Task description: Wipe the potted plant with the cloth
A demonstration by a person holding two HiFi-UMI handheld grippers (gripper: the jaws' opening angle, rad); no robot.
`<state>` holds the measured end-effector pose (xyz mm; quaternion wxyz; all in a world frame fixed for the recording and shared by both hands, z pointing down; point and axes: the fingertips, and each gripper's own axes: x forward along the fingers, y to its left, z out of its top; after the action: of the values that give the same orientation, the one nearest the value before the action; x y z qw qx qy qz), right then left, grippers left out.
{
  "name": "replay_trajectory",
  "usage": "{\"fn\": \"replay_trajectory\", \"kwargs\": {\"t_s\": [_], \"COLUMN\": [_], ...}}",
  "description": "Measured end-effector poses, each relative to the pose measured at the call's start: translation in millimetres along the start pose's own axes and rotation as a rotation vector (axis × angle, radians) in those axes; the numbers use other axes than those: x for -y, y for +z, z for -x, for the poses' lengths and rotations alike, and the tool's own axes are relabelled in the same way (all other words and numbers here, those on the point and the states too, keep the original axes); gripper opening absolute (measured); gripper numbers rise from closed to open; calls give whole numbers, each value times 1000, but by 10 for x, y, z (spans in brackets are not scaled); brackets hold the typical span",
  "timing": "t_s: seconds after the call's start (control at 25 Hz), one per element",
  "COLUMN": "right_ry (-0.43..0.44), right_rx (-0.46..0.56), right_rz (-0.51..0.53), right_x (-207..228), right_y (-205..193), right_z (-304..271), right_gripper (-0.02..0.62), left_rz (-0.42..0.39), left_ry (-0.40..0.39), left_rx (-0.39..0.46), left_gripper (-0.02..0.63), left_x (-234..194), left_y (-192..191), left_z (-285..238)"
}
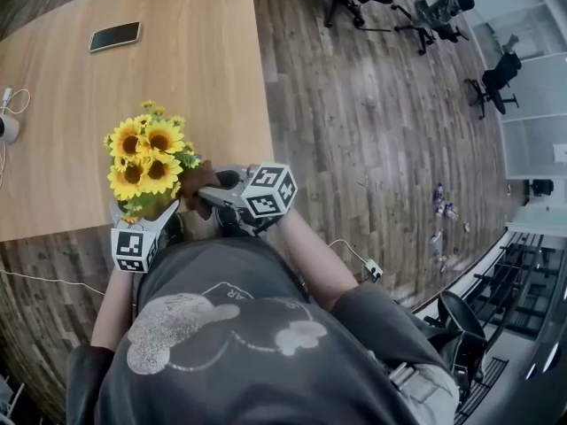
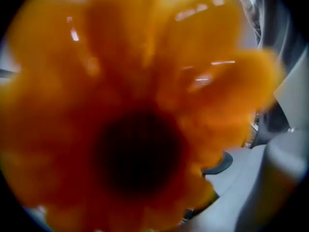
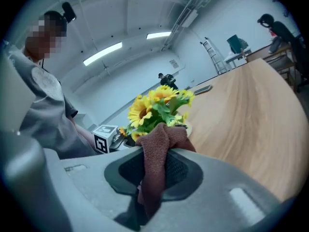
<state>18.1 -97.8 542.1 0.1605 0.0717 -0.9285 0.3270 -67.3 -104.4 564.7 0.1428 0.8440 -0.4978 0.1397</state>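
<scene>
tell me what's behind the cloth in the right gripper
Right behind the cloth stand the sunflowers, with a sliver of pale pot rim at their right. Cloth and blooms cover the rest of the pot, so its body cannot be seen.

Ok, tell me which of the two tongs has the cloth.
The right tongs: the brown cloth is pinched between their jaws. The left tongs face a blurred sunflower, no cloth in sight.
</scene>
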Motion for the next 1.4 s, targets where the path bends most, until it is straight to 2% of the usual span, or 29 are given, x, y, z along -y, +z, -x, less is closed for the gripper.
{"fn": "replay_trajectory", "kwargs": {"t_s": [0.2, 0.28, 0.32, 0.36, 0.52, 0.68, 0.8, 0.96, 1.16, 1.4], "right_ry": [-165, -212, -225, -232, -221, -134, -83, -110, -129, -162], "right_rx": [101, 94, 85, 76, 42, -14, -48, -71, -46, 1], "right_rz": [-32, -5, 12, 26, 44, 20, 45, 107, 42, -12], "right_x": [499, 679, 751, 816, 1000, 977, 803, 647, 549, 212], "right_y": [266, 392, 461, 533, 794, 848, 799, 690, 589, 420], "right_z": [474, 483, 442, 377, -47, -510, -697, -740, -640, -539], "right_gripper": [58, 58, 59, 59, 60, 60, 60, 60, 60, 60], "left_rz": [36, 62, 70, 73, 65, 56, 46, 29, 10, -20], "left_ry": [150, 211, 229, 235, 211, 182, 153, 112, 60, -17], "left_rx": [32, 38, 37, 34, 36, 39, 30, 23, 15, 7], "left_gripper": [591, 524, 454, 453, 451, 451, 452, 453, 453, 451], "left_x": [-179, -265, -295, -307, -292, -314, -366, -429, -468, -469], "left_y": [125, 148, 153, 156, 154, 143, 198, 232, 307, 439], "left_z": [-170, -176, -173, -170, -149, -150, -134, -86, -134, -86]}}
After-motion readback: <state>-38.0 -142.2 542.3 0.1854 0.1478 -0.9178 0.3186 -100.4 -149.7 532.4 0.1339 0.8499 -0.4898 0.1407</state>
